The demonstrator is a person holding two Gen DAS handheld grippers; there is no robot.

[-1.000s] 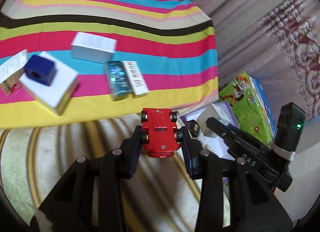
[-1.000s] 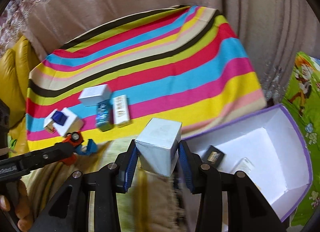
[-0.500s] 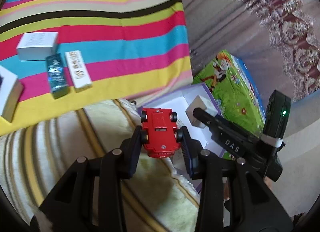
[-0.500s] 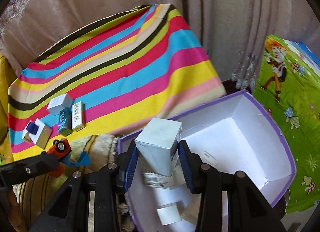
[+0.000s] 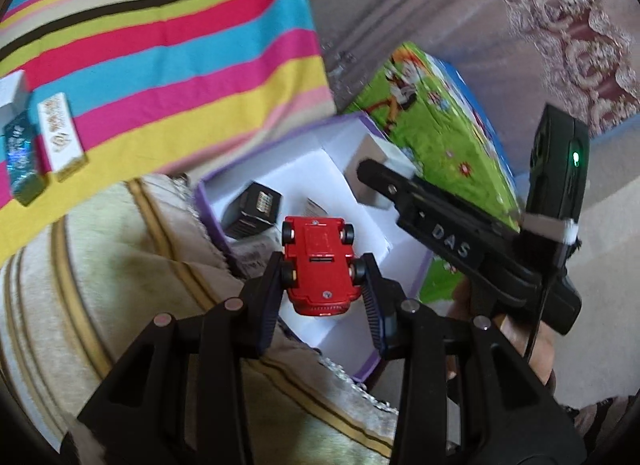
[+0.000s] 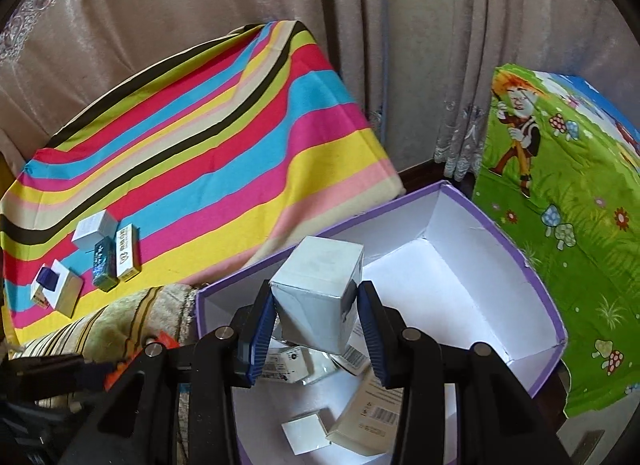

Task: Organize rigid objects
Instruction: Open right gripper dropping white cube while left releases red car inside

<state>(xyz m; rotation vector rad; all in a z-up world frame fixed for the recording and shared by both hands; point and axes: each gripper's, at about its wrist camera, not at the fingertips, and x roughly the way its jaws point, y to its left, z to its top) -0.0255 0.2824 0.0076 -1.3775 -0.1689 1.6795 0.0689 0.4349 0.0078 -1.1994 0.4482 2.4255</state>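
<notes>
Behind everything, beige curtains (image 6: 200, 5) hang, and a striped cloth (image 6: 224, 137) in many colours is spread over a raised surface. A purple-rimmed open box (image 6: 532, 277) with white inside walls is seen directly under and ahead of both claws, beside a green cartoon-printed cover (image 6: 560, 201).

The left claw (image 5: 322, 271) is clenched on a red toy car (image 5: 319, 265), which is held with its underside toward the camera, the pads pressed at its wheels. The car is kept over the near edge of the box. Just ahead of this claw, inside the box, a black small box (image 5: 253, 211) is lying.

The right claw (image 6: 316, 307) is grasping a white carton (image 6: 318, 293), tilted, between its blue pads, above the inside of the box. Below the carton, several flat white packages (image 6: 368, 413) with barcodes are lying on the box floor.

Far to the left of the right claw, on the striped cloth, more things are left: a white small box (image 6: 93, 229), a dark teal pack (image 6: 103, 263) touching a white long pack (image 6: 127, 253), and a blue cube (image 6: 48, 279) resting on another white box (image 6: 66, 291). A beige striped cushion (image 5: 100, 265) is seen under the left claw.
</notes>
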